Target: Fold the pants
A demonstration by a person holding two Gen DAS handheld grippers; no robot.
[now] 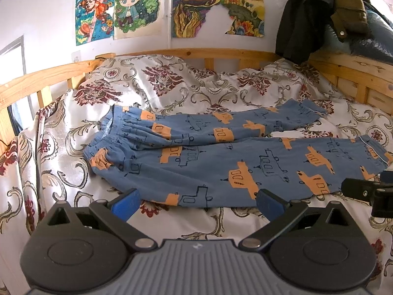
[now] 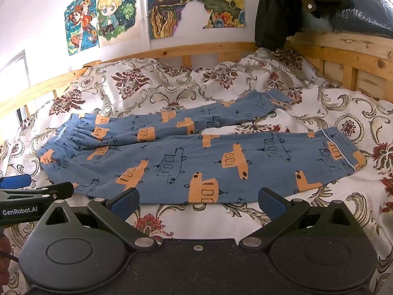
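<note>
bedroom setting: wooden slatted bed frame (image 1: 172,53) against a white wall w/ coloured drawings taped up (image 1: 137,7), rumpled white floral-print bedcover (image 1: 61,147) as the work surface.

left wrist view: blue pyjama pants w/ orange vehicle print (image 1: 221,167) lie spread across the cover, elastic waistband (image 1: 108,132) to the left, both legs running right, far leg angled away so a gap opens toward the cuffs. not folded yet. left gripper (image 1: 196,202) has its blue-padded jaws spread wide, holding nothing, just short of the near leg's lower edge. part of the other tool shows at the right edge near the cuff.

right wrist view: same pants (image 2: 196,162), near cuff w/ pale piping (image 2: 343,150) to the right. right gripper (image 2: 197,201) likewise wide apart and empty, near the hem line of the near leg.

risks (judgement): soft, lumpy cover sits right under thin cloth, so a pinch at the edge may catch bedcover along w/ pants, or take one layer only. legs not aligned; folding as they lie would give a skewed stack. uneven lift between the two tools would drag the waistband off line.
</note>
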